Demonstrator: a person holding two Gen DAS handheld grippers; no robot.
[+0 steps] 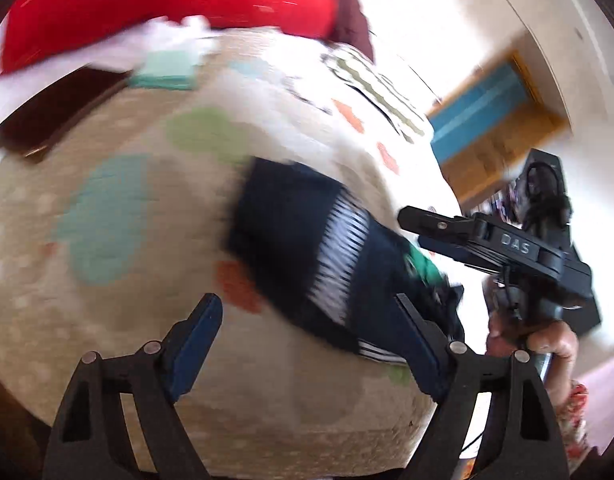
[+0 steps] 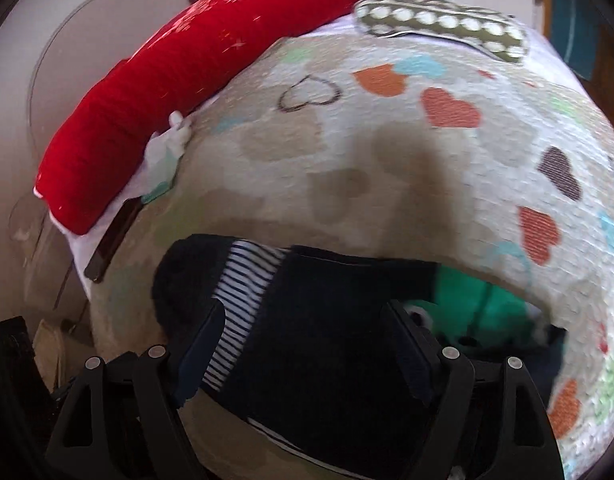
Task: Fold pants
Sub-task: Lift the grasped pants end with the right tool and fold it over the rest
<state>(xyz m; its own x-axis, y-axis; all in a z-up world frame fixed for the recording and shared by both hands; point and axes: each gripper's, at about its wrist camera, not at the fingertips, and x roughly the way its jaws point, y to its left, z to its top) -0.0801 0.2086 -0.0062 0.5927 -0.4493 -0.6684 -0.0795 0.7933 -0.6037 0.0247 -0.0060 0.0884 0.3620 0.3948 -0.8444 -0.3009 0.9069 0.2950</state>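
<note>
Left wrist view, blurred: left hand-held gripper (image 1: 307, 340) is released w/ nothing btwn its blue pads; the dark navy pants with a white-striped band (image 1: 303, 236) lie bunched on the beige heart-print bed cover (image 1: 147, 200), just ahead. The right hand-held gripper (image 1: 417, 222) hangs over their far end, jaws not readable here. Right wrist view: right hand-held gripper (image 2: 305, 344) spread wide above the pants (image 2: 327, 340), pads not pressing. Risks, imo: closing on one layer only, so the fold skews; snagging the green garment (image 2: 479, 296) touching the pants; pinching cover along w/ fabric.
</note>
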